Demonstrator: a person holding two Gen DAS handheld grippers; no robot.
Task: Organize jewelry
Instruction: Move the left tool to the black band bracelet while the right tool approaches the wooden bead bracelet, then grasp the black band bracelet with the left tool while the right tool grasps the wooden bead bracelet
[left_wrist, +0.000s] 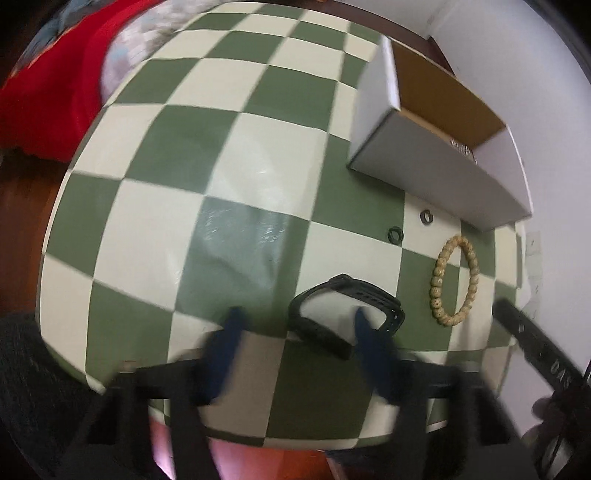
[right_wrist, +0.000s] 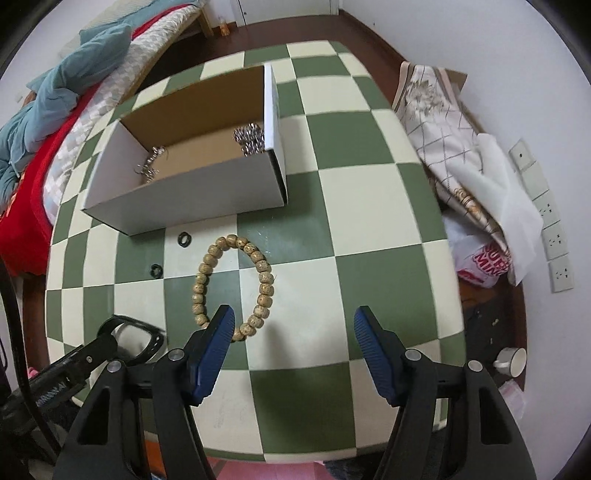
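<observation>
A green-and-cream checkered tabletop (right_wrist: 369, 206) carries the jewelry and an open white cardboard box (right_wrist: 192, 195) with a brown inside. In the box lie two silvery pieces: a metal chain bracelet (right_wrist: 251, 142) against the right wall and a smaller silver tangle (right_wrist: 151, 166) near the left wall. Just in front of the box, on the tabletop, sit two small dark rings (right_wrist: 183, 239), apart from each other, one (right_wrist: 155, 270) nearer the camera than the other. Beside them lies a wooden bead bracelet (right_wrist: 236, 284), flat and forming an open loop. The right gripper (right_wrist: 293, 328) hovers over the near part of the tabletop with its jaws spread wide and holding nothing; its left blue pad overlaps the near end of the bead loop in the right wrist view, though whether it touches cannot be told. The left gripper (left_wrist: 297, 325) is blurred, with its jaws also apart and empty, and a black watch band (left_wrist: 345, 314) lies on the tabletop between and just beyond its blue fingertips (left_wrist: 231, 343). In the left wrist view the bead bracelet (left_wrist: 454, 282) lies to the right of the watch band, and the box (left_wrist: 424, 147) stands further back. A bed with a red blanket (right_wrist: 26, 210) runs along the far left, and folded fabric (right_wrist: 443, 147) rests beside the wall at the right.
</observation>
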